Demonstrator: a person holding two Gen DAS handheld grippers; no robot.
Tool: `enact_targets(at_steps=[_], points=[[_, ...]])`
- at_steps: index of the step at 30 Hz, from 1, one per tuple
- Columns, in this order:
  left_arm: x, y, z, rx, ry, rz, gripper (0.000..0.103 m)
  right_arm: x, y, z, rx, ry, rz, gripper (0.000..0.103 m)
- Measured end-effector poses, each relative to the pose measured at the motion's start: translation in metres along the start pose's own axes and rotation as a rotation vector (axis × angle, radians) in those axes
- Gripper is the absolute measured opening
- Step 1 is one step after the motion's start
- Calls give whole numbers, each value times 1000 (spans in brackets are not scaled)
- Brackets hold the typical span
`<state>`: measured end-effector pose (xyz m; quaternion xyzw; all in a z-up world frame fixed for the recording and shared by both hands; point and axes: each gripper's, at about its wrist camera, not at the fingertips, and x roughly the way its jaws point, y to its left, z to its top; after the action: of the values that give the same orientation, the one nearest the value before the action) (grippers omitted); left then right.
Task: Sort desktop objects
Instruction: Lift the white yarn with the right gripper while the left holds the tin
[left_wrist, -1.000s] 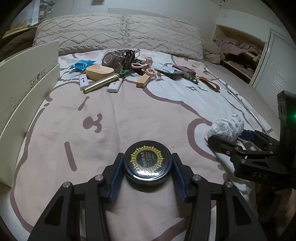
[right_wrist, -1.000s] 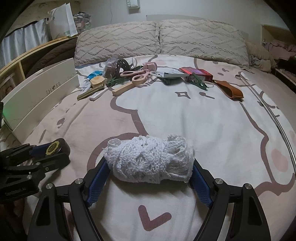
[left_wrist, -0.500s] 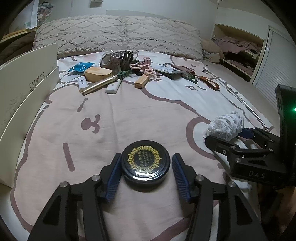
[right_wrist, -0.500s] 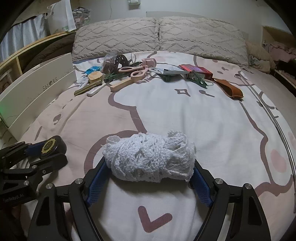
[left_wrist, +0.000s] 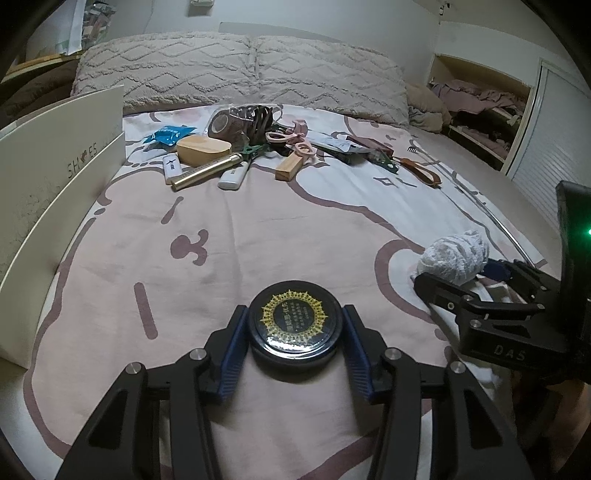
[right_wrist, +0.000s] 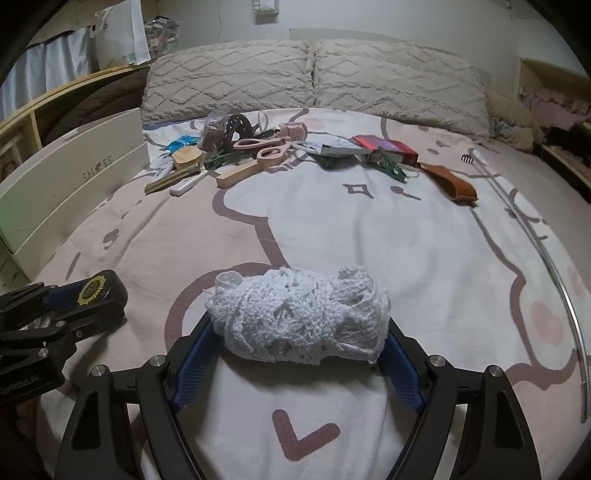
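Two grippers, two catches — and only the left one has been busy. At the far left stands a white shoe box (left_wrist: 62, 173), on its side along the edge of the bed (left_wrist: 280, 236). Beside it, low in the left wrist view, the left gripper (left_wrist: 294, 325) has just drawn its jaws in again after briefly easing them a moment ago; the blue pads now sit against both sides of a round black tin (left_wrist: 294, 322) with a gold-rayed label, which rests low on the bedspread. It looks like a re-grip, a firmer hold taken before the tin is carried off to be sorted.

Further right, the right gripper (right_wrist: 297, 345) has not altered: its jaws stand wide yet pressed on the ends of a white crocheted bundle (right_wrist: 299, 319), held just above the bedspread. Beyond both, near the pillows (right_wrist: 314, 77), the unsorted pile (left_wrist: 258, 147) — scissors, a wooden block, a gold tube, a red packet — waits untouched.
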<state>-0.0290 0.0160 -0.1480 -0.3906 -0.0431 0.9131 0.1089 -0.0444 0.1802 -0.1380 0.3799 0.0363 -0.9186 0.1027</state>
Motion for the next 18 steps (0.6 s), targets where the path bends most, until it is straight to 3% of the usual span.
enact_targets(at_steps=[7,18], points=[[2,-1,13,-13,33,22,50,-8,-13,2,59,-29,52,83],[-16,-1,45,-12,-27,48,50,-24,-25,15,106,-68,61,83]])
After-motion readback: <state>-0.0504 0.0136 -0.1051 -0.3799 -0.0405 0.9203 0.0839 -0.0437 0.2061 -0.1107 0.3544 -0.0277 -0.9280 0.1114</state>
